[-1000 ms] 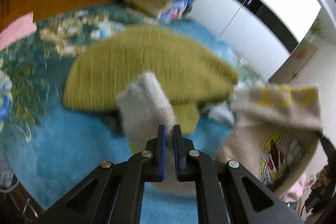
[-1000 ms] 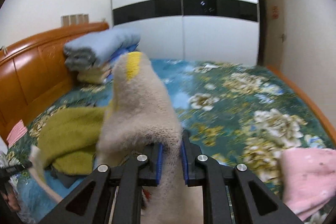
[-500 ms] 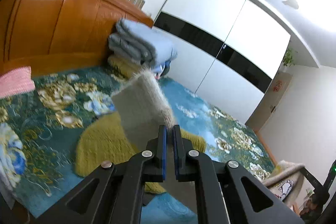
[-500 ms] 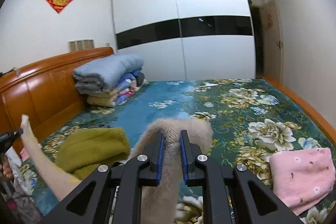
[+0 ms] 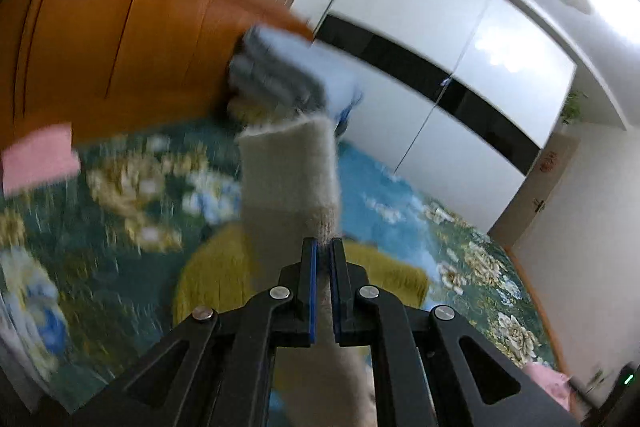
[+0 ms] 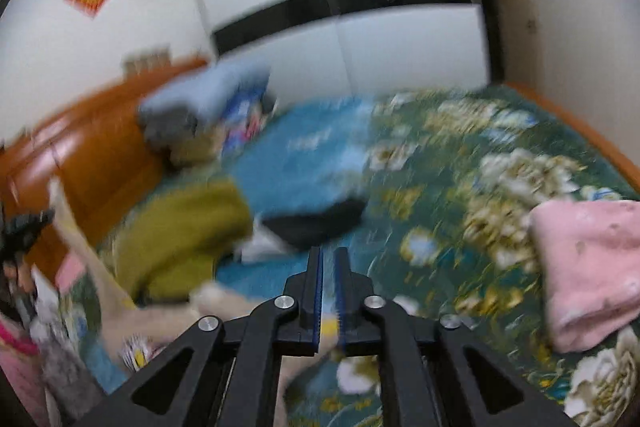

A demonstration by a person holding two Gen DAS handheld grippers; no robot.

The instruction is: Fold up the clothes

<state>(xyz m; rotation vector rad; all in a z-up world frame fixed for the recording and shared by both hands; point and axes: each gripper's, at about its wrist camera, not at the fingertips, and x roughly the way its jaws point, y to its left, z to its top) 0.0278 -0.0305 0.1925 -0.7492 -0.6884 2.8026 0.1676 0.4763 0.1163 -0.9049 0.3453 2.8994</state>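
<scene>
My left gripper (image 5: 324, 247) is shut on a fuzzy beige sweater (image 5: 290, 171), whose cuff stands up above the fingertips. In the right wrist view the same beige sweater (image 6: 224, 303) sags from the far left, where the left gripper (image 6: 28, 227) holds it up, down to my right gripper (image 6: 328, 255). The right jaws stand almost together with a thin beige and yellow edge between the pads. No cloth shows past the tips. Both views are blurred by motion.
An olive green sweater (image 6: 180, 227) lies bunched on the floral bedspread (image 6: 480, 187) beside a black garment (image 6: 316, 223). A folded pink cloth (image 6: 592, 267) sits at the right. Stacked quilts (image 5: 280, 75) rest against the wooden headboard (image 5: 100, 47). A white wardrobe (image 5: 440, 47) stands behind.
The right gripper has swung down toward the bed, and the sweater no longer rises above its tips. The left gripper has kept its hold and turned while lifted.
</scene>
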